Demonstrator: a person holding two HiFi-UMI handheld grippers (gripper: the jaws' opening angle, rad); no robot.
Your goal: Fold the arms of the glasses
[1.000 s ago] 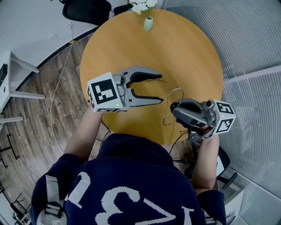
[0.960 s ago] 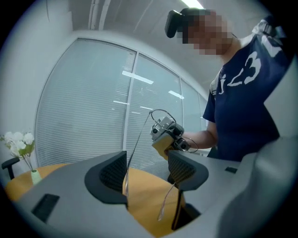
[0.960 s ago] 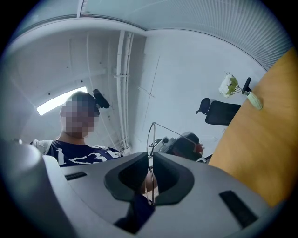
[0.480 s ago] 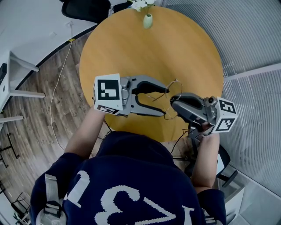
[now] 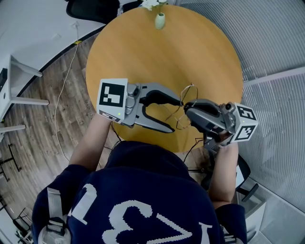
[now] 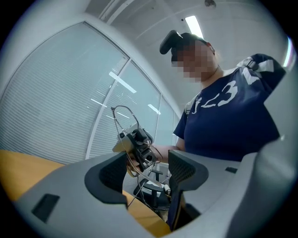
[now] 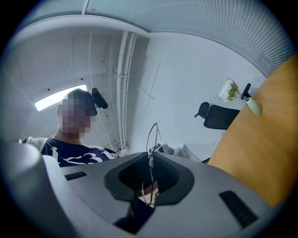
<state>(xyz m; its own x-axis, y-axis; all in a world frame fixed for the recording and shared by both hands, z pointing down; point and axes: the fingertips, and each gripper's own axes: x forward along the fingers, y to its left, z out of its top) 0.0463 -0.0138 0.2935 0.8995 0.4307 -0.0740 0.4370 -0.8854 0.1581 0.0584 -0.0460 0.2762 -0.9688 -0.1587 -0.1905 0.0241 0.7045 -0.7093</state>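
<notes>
Thin wire-frame glasses hang in the air above the near edge of the round wooden table. My right gripper is shut on the frame, and the lens loop sticks up out of its closed jaws. My left gripper comes in from the left with its jaws wide open. In the left gripper view the glasses and the right gripper's tip show between the open fingers. A thin wire arm slants down through that gap, and neither pad presses on it.
A small vase of white flowers stands at the table's far edge. A black chair is behind it. A white desk frame and a cable lie on the wood floor to the left. Ribbed glass walls run along the right.
My left gripper has swung right and turned, so its open jaws now flank the glasses. The right gripper has kept still with the frame in it.
</notes>
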